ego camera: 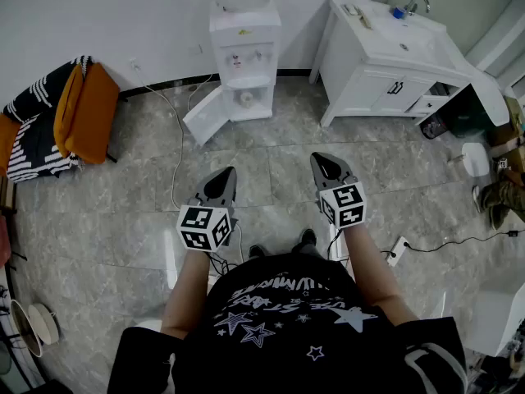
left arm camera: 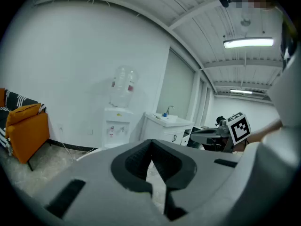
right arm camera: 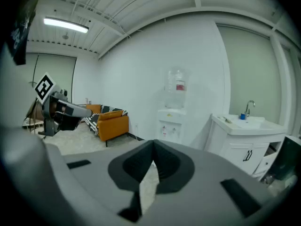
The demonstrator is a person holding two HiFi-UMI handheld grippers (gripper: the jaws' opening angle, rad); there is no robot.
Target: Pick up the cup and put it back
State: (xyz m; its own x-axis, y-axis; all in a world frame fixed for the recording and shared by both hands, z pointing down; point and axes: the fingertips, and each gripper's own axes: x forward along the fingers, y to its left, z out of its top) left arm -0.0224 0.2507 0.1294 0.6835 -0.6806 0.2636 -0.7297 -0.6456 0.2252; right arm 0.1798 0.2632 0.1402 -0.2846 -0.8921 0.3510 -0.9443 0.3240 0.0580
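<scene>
A white water dispenser point(ego camera: 243, 48) stands against the far wall, its lower cabinet door point(ego camera: 203, 115) swung open. A small white cup-like object point(ego camera: 246, 98) sits inside that cabinet. Both grippers are held at waist height over the tiled floor and point at the dispenser, well short of it. My left gripper point(ego camera: 225, 173) is shut with nothing in it, and so is my right gripper point(ego camera: 321, 159). The dispenser point(left arm camera: 117, 121) also shows in the left gripper view past the closed tips point(left arm camera: 151, 142). In the right gripper view the dispenser point(right arm camera: 172, 121) stands beyond the closed tips point(right arm camera: 153, 145).
A white sink cabinet point(ego camera: 394, 64) stands at the back right. An orange chair point(ego camera: 86, 113) with a striped cloth is at the left. A cable point(ego camera: 176, 154) runs over the floor from the wall, and a power strip point(ego camera: 396, 251) lies at my right.
</scene>
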